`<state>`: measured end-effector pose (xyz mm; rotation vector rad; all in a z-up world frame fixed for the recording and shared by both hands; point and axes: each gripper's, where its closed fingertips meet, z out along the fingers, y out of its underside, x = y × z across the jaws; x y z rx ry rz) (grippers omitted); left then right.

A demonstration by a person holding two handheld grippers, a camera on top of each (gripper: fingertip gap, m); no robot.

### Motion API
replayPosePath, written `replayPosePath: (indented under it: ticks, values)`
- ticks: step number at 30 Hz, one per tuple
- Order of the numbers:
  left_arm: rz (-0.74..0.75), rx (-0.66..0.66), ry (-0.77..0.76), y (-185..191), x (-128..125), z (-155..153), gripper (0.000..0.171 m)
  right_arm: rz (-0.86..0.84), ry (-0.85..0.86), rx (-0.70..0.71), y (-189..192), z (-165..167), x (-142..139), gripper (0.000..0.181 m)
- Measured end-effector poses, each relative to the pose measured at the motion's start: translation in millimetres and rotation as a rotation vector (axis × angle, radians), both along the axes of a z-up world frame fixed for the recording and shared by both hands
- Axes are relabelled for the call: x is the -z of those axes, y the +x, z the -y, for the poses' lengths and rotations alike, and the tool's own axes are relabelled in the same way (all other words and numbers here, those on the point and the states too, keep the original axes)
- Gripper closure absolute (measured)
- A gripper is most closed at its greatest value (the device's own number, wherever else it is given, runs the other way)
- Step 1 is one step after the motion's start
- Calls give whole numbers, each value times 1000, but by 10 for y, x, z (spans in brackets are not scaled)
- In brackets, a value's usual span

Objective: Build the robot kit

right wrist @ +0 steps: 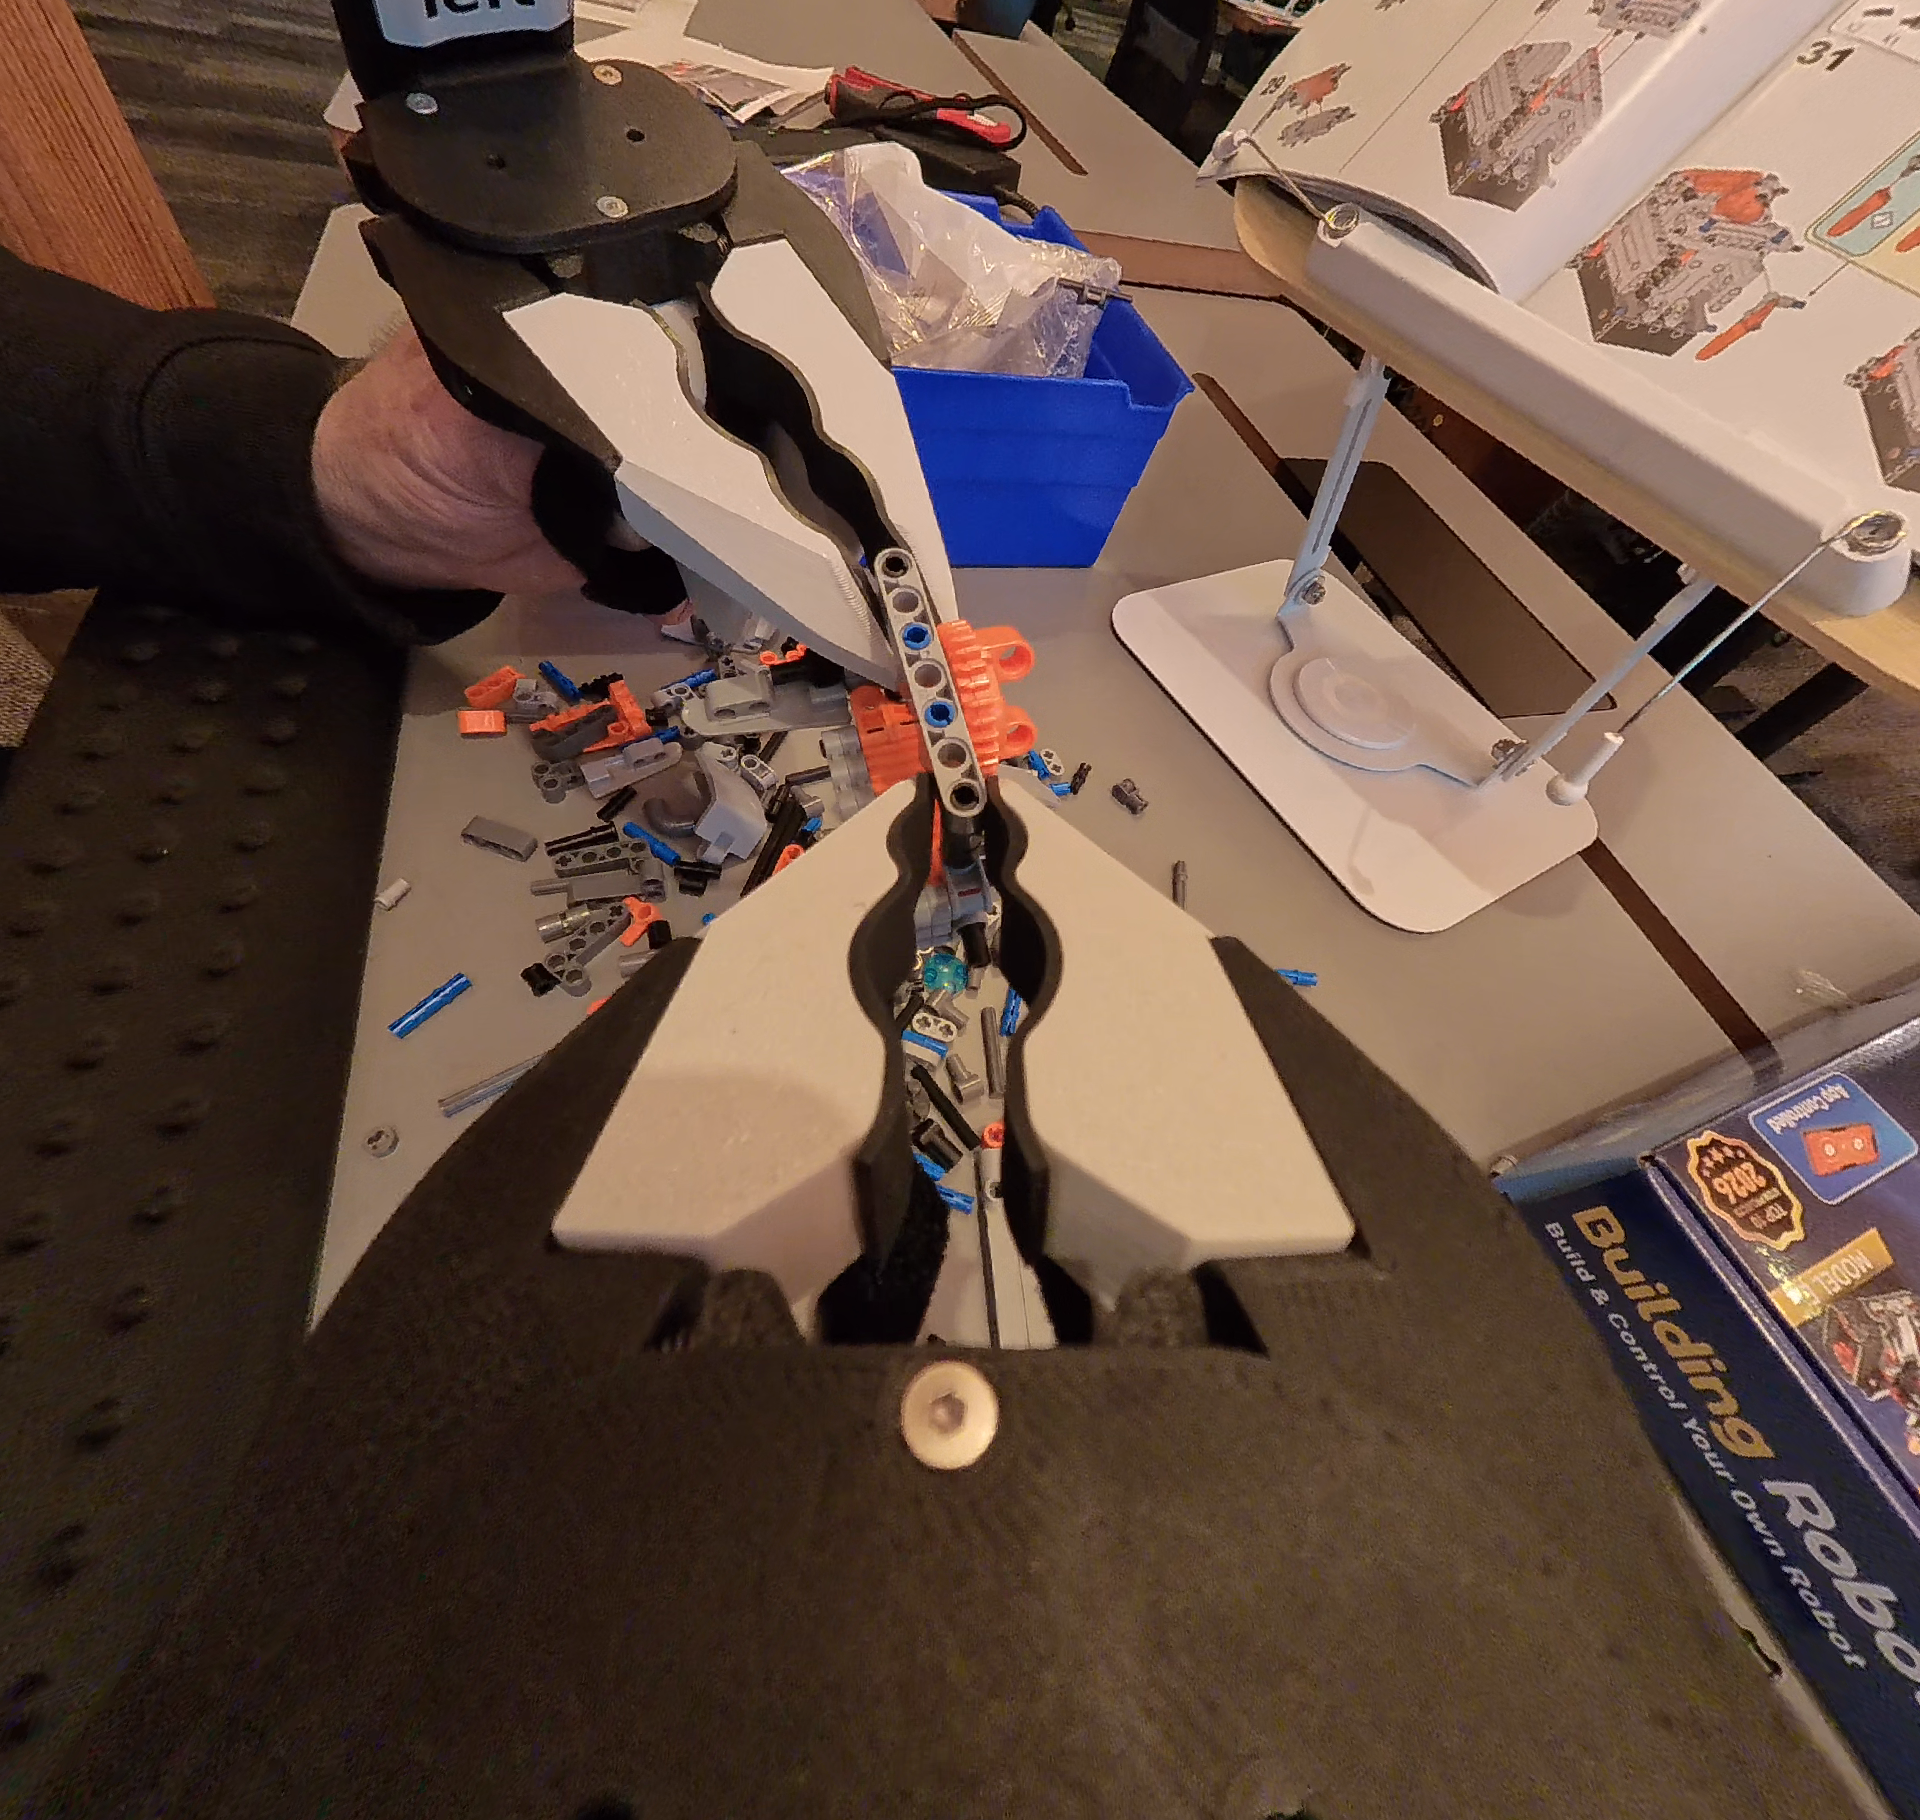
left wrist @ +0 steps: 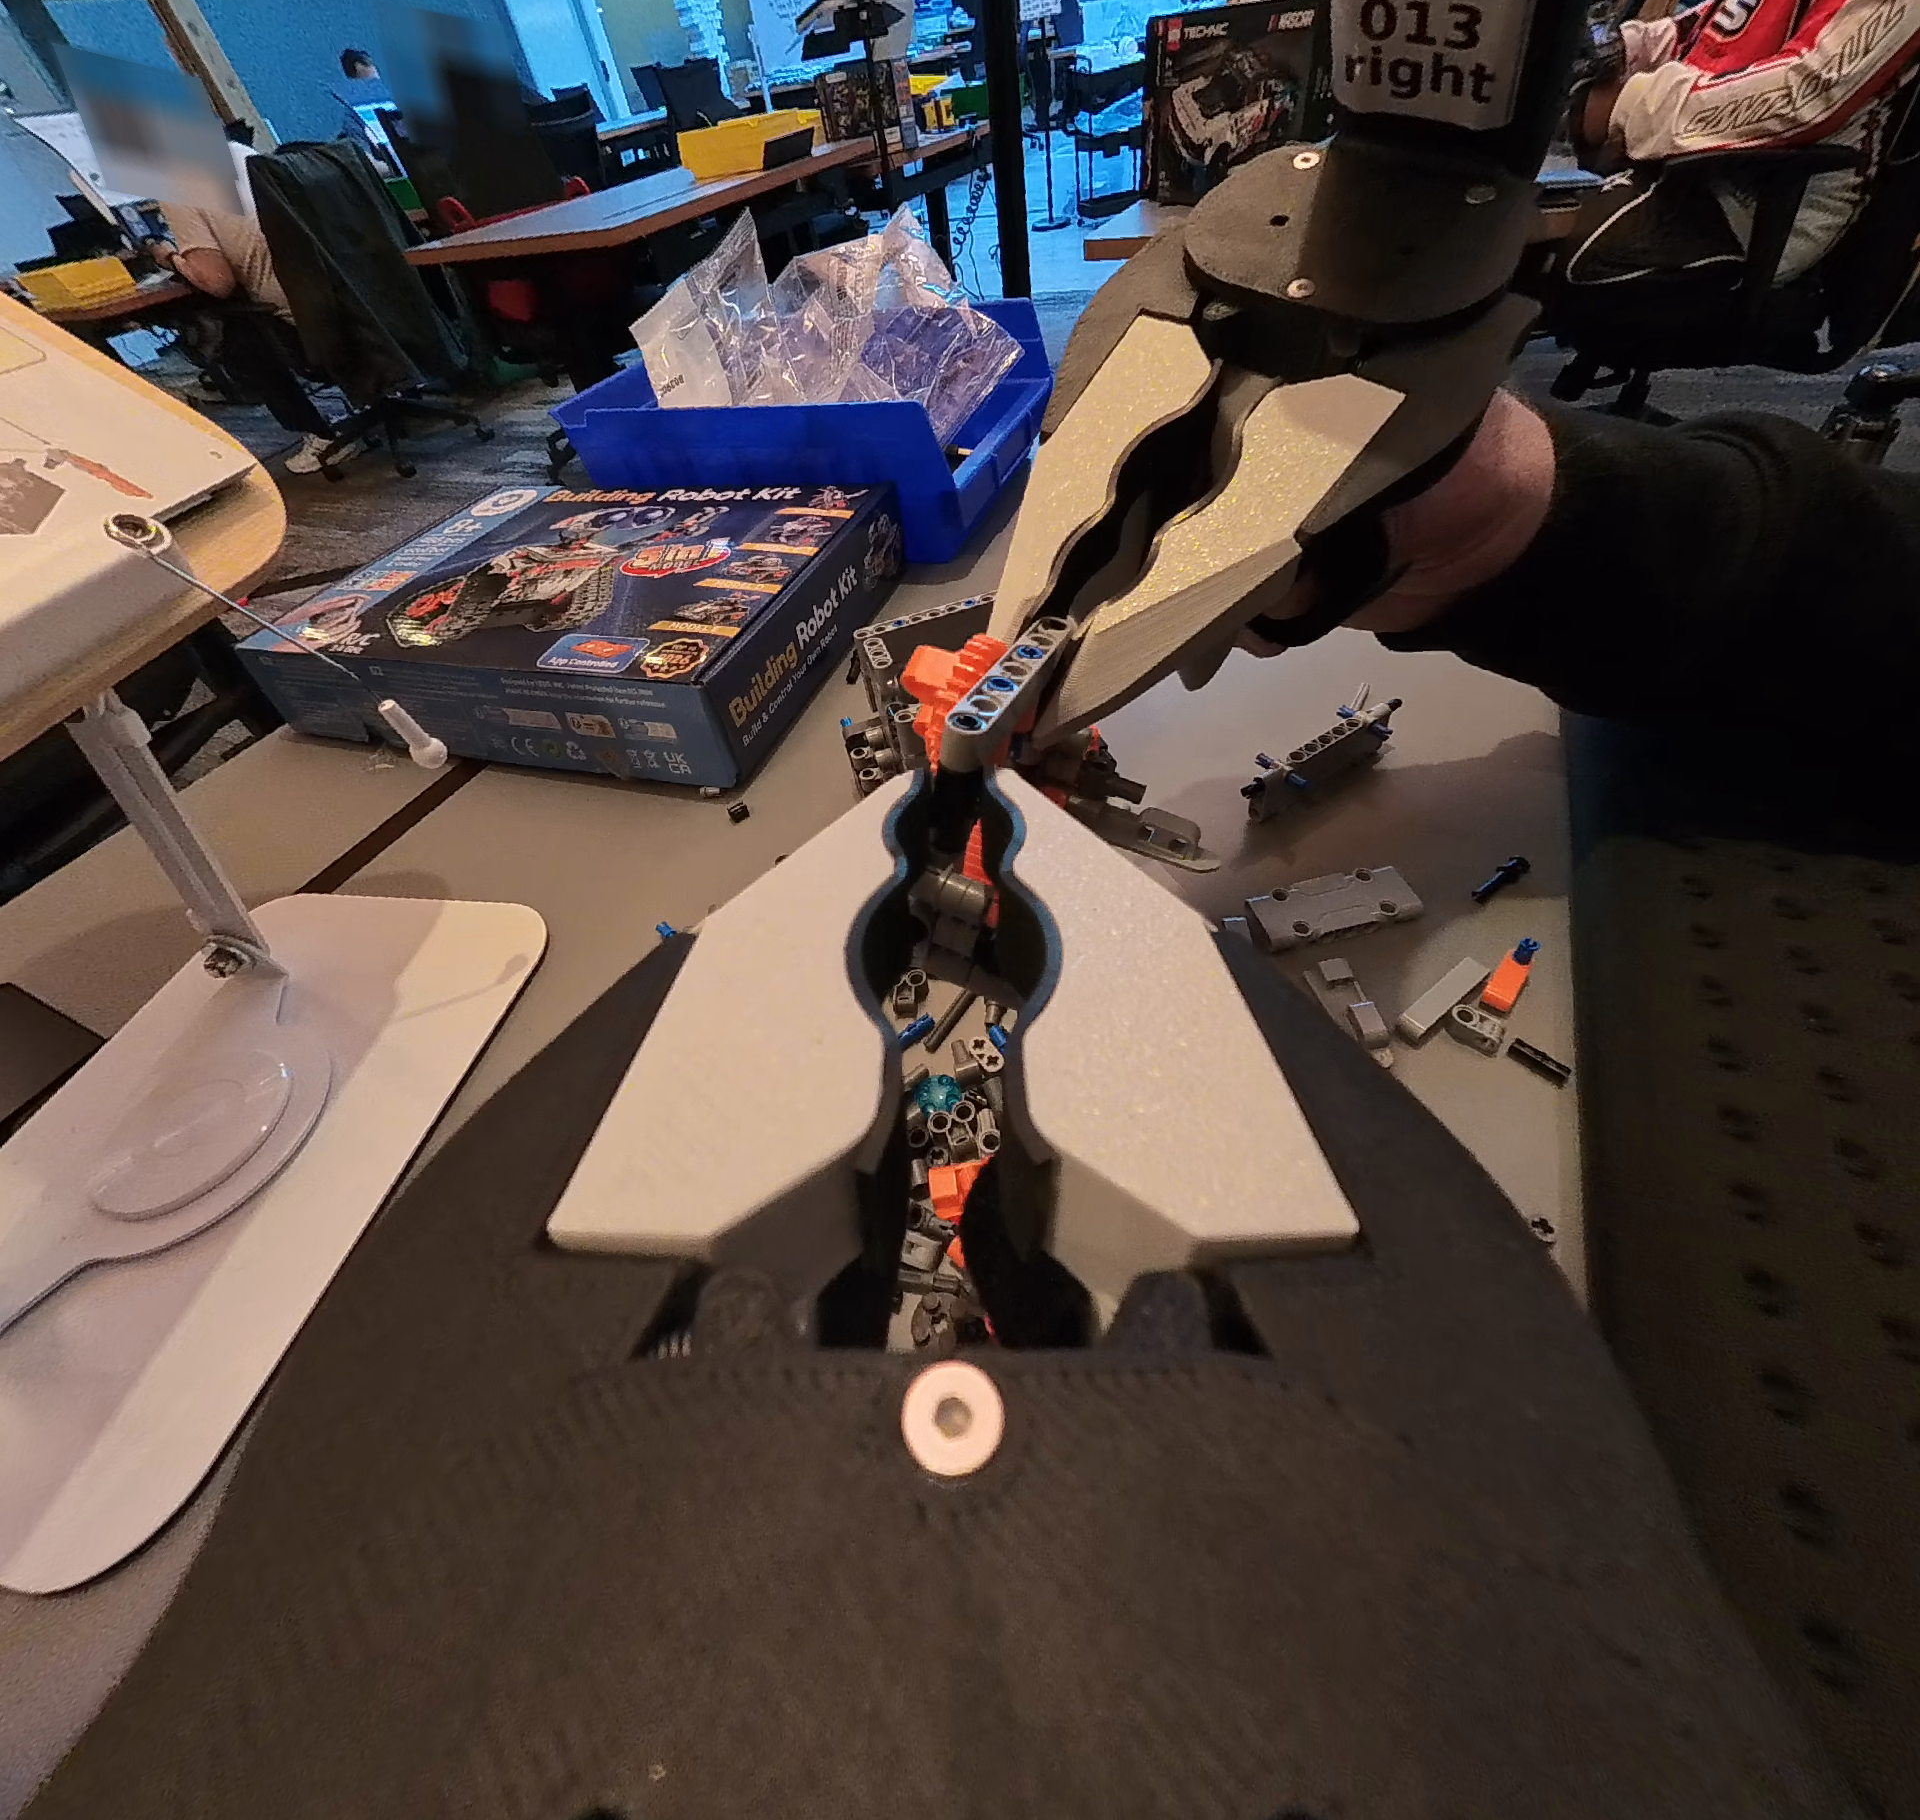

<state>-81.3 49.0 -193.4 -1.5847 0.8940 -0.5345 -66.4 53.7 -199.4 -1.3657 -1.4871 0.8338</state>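
Grey beam (left wrist: pixel 1006 677) with its orange gear block (right wrist: pixel 971 692) hung over the loose parts (right wrist: pixel 623 762), my left gripper (left wrist: pixel 951 783) and right gripper (right wrist: pixel 956 799) both clamped on it, partly built.

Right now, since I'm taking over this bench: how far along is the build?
Done: a grey frame block sits on the table. In hand: the left gripper and right gripper both clamp a grey beam joined to orange gear parts. Left: a big pile of loose pieces, so it looks fairly early.
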Motion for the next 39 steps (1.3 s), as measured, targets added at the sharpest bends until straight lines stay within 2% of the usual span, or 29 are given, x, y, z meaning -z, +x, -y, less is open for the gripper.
replayPosePath:
  ticks: [12, 17, 22, 29, 34, 39]
  values:
    - [49, 18, -45, -8, 11, -6, 163, 25, 88, 14, 7, 10, -4, 176]
    - [134, 63, -102, 11, -27, 16, 154, 57, 230, 67, 18, -13, -45, 176]
    - [259, 118, -177, -23, -89, 29, 154, 93, 352, 109, 29, -27, -66, 176]
    - [317, 148, -234, -28, -94, 30, 147, 136, 477, 150, 47, -64, -59, 176]
    - [269, 137, -234, -1, -24, 21, 152, 147, 458, 127, 27, -30, -13, 176]
    - [233, 138, -224, 23, 0, 37, 155, 117, 313, 91, 32, -14, 20, 175]
